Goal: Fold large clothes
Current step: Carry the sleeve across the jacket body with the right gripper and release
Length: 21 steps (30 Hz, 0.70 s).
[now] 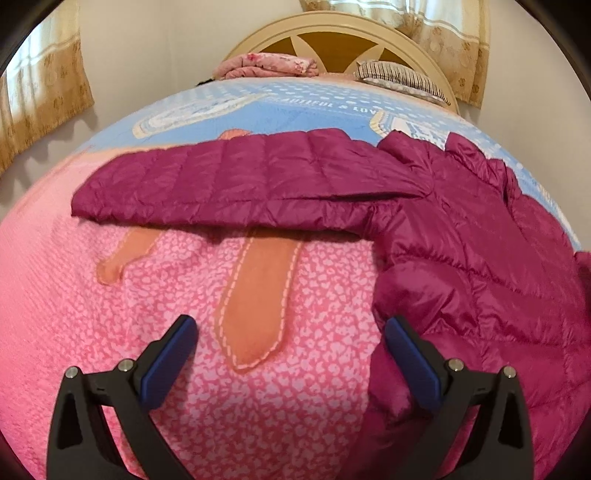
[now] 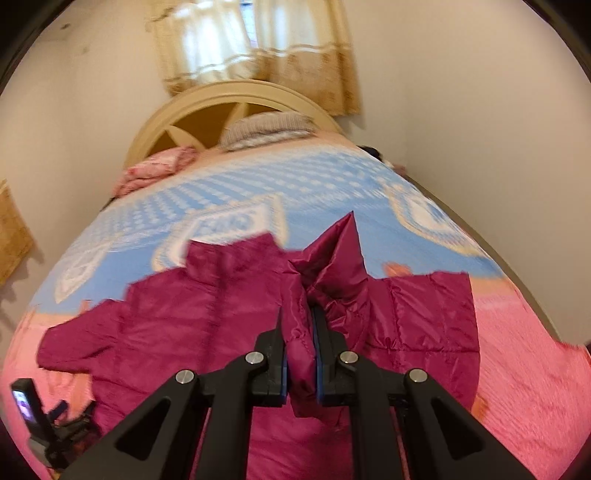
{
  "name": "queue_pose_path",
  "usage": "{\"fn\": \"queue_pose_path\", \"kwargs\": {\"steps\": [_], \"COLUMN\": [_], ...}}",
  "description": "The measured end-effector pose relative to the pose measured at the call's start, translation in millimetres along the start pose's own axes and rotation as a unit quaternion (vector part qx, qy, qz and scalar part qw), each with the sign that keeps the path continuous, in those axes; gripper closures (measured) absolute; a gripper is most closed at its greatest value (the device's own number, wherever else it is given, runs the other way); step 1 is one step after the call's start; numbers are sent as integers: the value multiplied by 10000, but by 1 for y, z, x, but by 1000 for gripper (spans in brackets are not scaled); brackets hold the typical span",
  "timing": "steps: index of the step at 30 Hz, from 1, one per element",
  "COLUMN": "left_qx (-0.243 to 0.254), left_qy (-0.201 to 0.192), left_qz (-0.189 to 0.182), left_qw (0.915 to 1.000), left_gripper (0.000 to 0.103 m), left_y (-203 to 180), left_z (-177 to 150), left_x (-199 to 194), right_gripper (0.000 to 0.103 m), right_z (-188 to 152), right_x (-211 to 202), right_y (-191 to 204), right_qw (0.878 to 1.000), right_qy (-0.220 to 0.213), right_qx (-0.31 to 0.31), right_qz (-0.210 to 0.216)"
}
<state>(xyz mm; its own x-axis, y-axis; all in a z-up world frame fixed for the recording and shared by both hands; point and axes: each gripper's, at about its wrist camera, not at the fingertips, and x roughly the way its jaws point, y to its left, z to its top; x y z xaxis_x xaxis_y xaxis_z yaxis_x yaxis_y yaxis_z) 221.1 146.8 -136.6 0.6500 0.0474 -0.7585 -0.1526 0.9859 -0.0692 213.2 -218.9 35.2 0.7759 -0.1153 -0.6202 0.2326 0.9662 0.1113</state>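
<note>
Jacket: magenta quilted puffer jacket (image 1: 461, 229), shiny fabric stitched in horizontal channels, lying spread on the bed (image 1: 110, 295)
Sleeve: one sleeve (image 1: 229, 184) stretches flat to the left in the left wrist view, across the seam where the cover turns from pink to blue
Body: the bulk of the jacket is bunched and creased at the right of that view
Lifted part: in the right wrist view a fold of the jacket (image 2: 301, 332) is pulled up off the rest, with a pointed flap rising above it
Bedcover: pink speckled print with orange stitched patches near the camera, blue with white dots farther off
Writing: white letters on the blue part read "AUTIFUL & LOV", cut off at both ends
Right tool: right tool (image 2: 300, 321) is clenched on the raised fold, fabric pinched between the blue pads
Left tool: left tool (image 1: 290, 332) is released, jaws spread wide over the pink cover, gripping nothing; its right finger sits just beside the jacket's edge
Head of bed: cream arched headboard (image 1: 332, 33), a folded pink blanket (image 1: 266, 64) and a striped pillow (image 1: 399, 77)
Walls: beige curtains (image 1: 44, 92) at the windows
</note>
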Motion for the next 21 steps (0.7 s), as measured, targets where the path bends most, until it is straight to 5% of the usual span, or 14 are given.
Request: {"fn": "queue_pose_path", "kwargs": {"steps": [7, 17, 19, 21], "left_qx": [-115, -267, -264, -274], "left_qy": [-27, -101, -103, -112], "left_qz": [-113, -344, -351, -374], "left_qw": [9999, 9990, 9990, 9989], "left_gripper": [0, 0, 0, 0], "left_y": [3, 18, 19, 21], "left_z": [-2, -6, -6, -6], "left_x": [-1, -10, -10, -11], "right_gripper": [94, 93, 90, 75], "right_z": [0, -69, -81, -91], "right_x": [42, 119, 127, 135], "right_y": [104, 203, 211, 221], "right_qw": [9949, 9696, 9655, 9588], "right_qy": [195, 1317, 1454, 1684], "right_qx": [-423, -796, -859, -1053], "right_qz": [896, 1901, 1981, 2030]}}
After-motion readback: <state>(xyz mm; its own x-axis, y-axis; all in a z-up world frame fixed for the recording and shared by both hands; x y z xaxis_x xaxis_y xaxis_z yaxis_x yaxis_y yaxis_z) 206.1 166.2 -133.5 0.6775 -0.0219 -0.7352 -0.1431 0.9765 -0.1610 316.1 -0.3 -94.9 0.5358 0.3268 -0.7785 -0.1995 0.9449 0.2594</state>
